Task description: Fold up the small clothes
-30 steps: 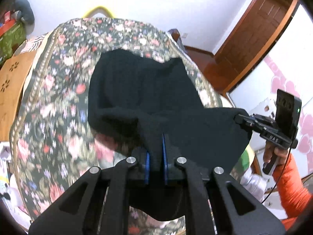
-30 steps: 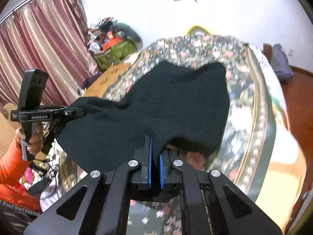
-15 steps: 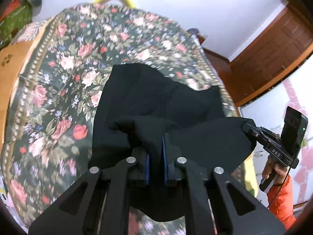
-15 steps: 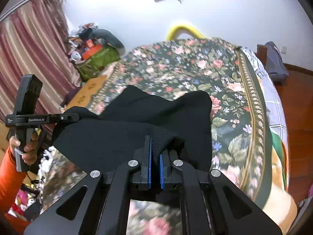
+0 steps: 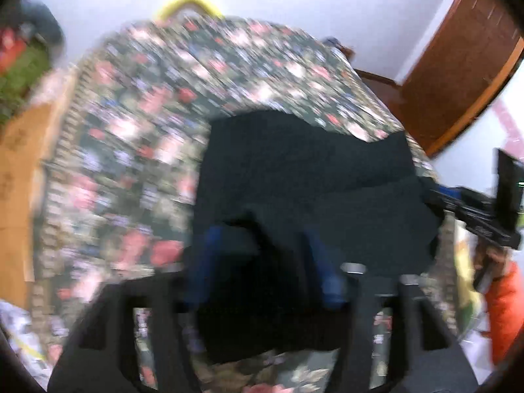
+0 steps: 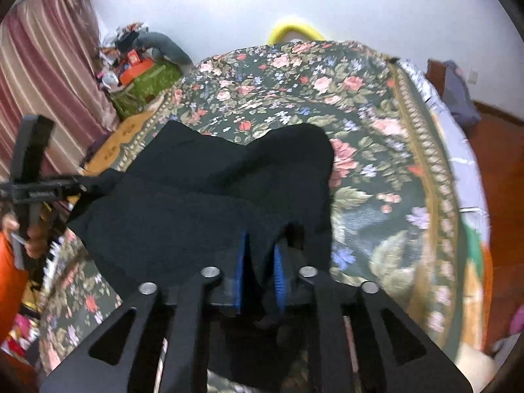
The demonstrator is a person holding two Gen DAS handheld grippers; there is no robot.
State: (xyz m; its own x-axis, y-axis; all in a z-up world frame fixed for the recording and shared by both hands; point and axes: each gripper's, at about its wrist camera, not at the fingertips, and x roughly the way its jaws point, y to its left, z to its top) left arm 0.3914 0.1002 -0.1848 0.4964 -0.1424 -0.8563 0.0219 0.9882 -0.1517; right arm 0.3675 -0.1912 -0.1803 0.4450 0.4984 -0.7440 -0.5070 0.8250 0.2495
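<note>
Between the parted blue pads of the left gripper (image 5: 262,262) and right gripper (image 6: 260,273), a black garment (image 6: 209,196) drapes loosely; its long axis spans both grippers, its far half lying ahead on the floral bedspread (image 6: 376,150).

Left wrist view was heavily motion-blurred: floral bedspread (image 5: 137,124) smeared, blue pads doubled. Right wrist view was sharper, w/ blur only toward edges around the bedspread (image 6: 360,150). Both had strong fisheye bending & dark corner vignette. Light was soft, even indoor; white wall (image 6: 376,3) bright, black cloth (image 6: 196,203) showed little detail.
</note>
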